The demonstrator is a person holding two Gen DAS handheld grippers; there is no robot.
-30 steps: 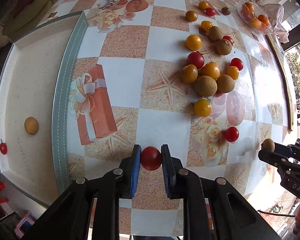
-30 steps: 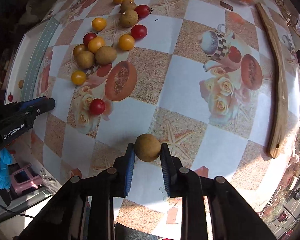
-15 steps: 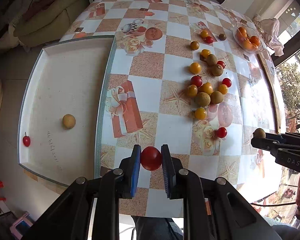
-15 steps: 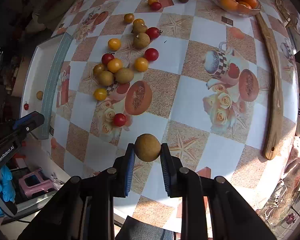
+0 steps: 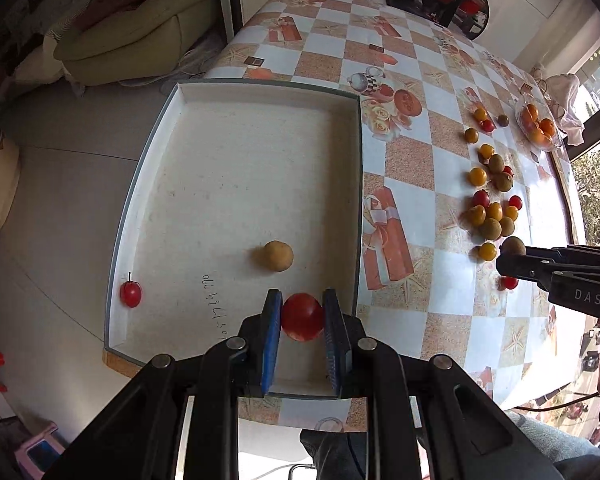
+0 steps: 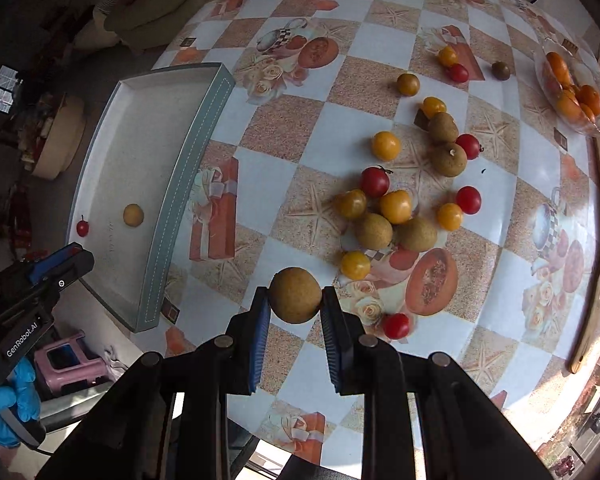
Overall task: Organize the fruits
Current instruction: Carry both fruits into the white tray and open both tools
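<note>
The big shallow white tray with the grey-green rim is sitting at the table's edge, already holding a tan round fruit and a small red cherry tomato with a stem, well apart from each other. The left gripper is hanging over the tray's near corner, its blue-padded jaws clamped on a round red tomato. Dropped from this height, I'd guess the tomato will roll, maybe up against the tan fruit, so the two kinds get mixed.

Out over the checked floral tablecloth, the right gripper is pinching a brown round longan-like fruit between its jaws; the grip is near the pad tips, so a jolt could pop it loose to fall among the loose cluster of red, yellow and brown fruits.

Compared with a second ago, the left gripper has swung from above the tablecloth to above the tray, and both grippers are riding higher.
</note>
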